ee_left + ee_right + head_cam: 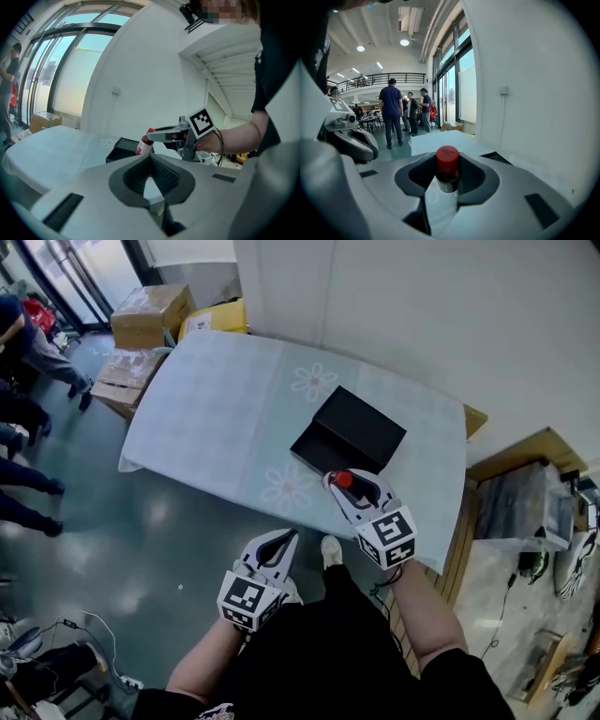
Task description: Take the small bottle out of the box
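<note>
My right gripper (347, 486) is shut on the small bottle (343, 480), a clear bottle with a red cap, and holds it just above the table's near edge. In the right gripper view the bottle (443, 197) stands upright between the jaws, cap (447, 161) on top. The black box (349, 432) lies on the pale blue tablecloth (216, 409), just beyond the bottle. My left gripper (277, 547) hangs shut and empty below the table's front edge. From the left gripper view, the bottle (144, 146) in the right gripper (161, 136) hangs in front of the box (121, 148).
Cardboard boxes (150, 315) and a yellow box (216, 317) sit on the floor past the table's far left corner. People stand at the left (19, 427) and in the hall (393, 110). A white wall runs behind the table. Wooden furniture (525, 474) with clutter stands to the right.
</note>
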A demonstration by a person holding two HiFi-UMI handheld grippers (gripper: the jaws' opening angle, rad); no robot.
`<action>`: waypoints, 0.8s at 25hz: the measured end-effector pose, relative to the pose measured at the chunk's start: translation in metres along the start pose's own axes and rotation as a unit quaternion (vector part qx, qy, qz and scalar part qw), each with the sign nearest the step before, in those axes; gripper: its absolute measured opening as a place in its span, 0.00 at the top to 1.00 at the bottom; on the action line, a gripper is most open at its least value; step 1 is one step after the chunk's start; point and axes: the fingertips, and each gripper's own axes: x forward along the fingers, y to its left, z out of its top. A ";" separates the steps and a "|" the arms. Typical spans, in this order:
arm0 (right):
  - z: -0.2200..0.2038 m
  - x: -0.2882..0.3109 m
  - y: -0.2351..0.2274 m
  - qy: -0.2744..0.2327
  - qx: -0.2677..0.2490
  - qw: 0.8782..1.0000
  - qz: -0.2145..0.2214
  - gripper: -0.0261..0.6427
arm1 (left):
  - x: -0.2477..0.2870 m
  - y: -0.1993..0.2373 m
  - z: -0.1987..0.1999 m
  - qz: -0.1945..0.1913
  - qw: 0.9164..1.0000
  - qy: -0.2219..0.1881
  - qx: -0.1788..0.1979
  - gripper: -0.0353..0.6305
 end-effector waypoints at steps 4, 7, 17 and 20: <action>-0.005 -0.024 0.023 -0.006 0.009 1.000 -0.017 0.72 | -0.013 -0.010 -0.002 -0.021 1.000 0.002 0.018 0.91; -0.012 -0.043 0.039 -0.008 0.017 0.999 -0.031 0.72 | -0.021 -0.017 -0.005 -0.037 0.999 0.006 0.031 0.91; -0.041 -0.097 0.069 -0.005 0.044 0.998 -0.049 0.72 | -0.034 -0.046 -0.015 -0.052 0.998 0.017 0.040 0.91; -0.044 -0.112 0.072 -0.011 0.044 0.998 -0.049 0.72 | -0.033 -0.058 -0.019 -0.051 0.997 0.017 0.047 0.91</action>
